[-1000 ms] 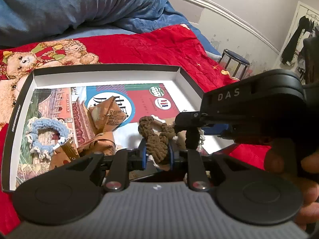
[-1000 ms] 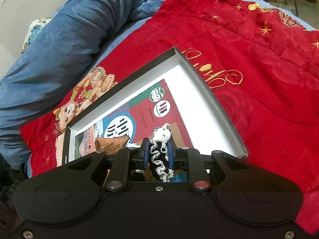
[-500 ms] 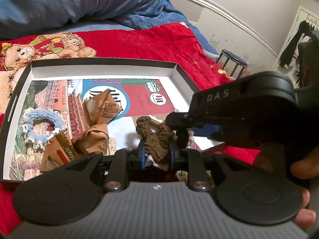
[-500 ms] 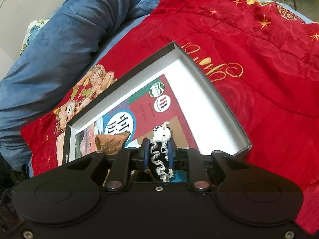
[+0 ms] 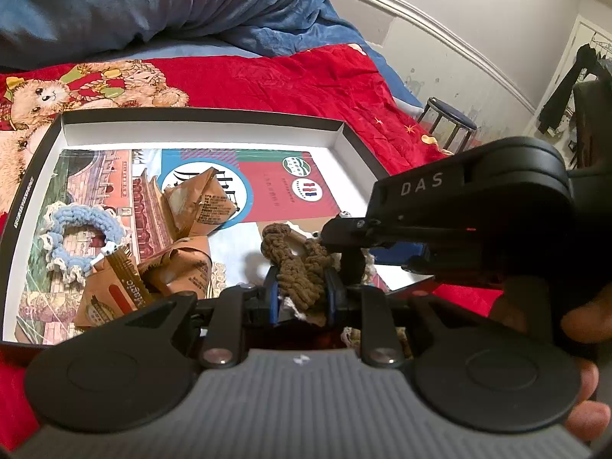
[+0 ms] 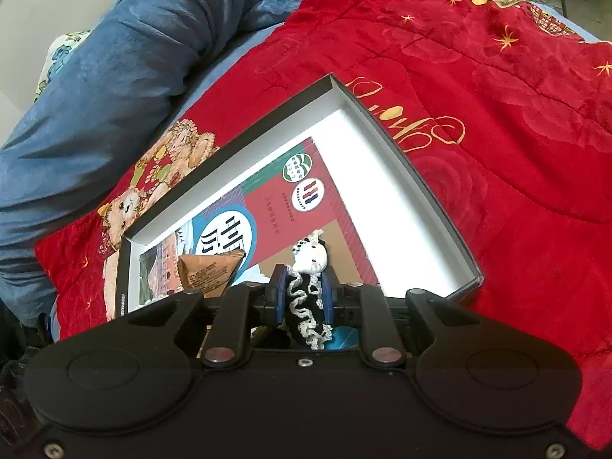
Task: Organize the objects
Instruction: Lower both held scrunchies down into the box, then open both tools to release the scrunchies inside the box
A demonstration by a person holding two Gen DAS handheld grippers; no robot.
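Both grippers hang over the near edge of the shallow black-walled, white-lined cardboard tray (image 5: 199, 130), which lies on the red bear-print quilt (image 5: 267, 76). The left gripper (image 5: 300, 292) is clenched on a brown crocheted yarn scrunchie (image 5: 296, 267), whose free loop pokes out ahead of the pads above the tray floor. The right gripper (image 6: 304, 298) grips a black crocheted scrunchie with white ruffled trim and a small white cat-face charm (image 6: 306, 306), also over the tray's near end.

The two tools sit very close; seen from the left wrist, the right gripper's body looks to be touching or overlapping the brown scrunchie, though the angle leaves that uncertain. Pulling apart could snag the yarn and drag one piece free. A drop from here could land on the tan snack sachets (image 5: 168, 264) left of the grippers, or roll over the low wall onto the quilt. The pale blue scrunchie (image 5: 86, 237) near the tray's left wall seems safe.
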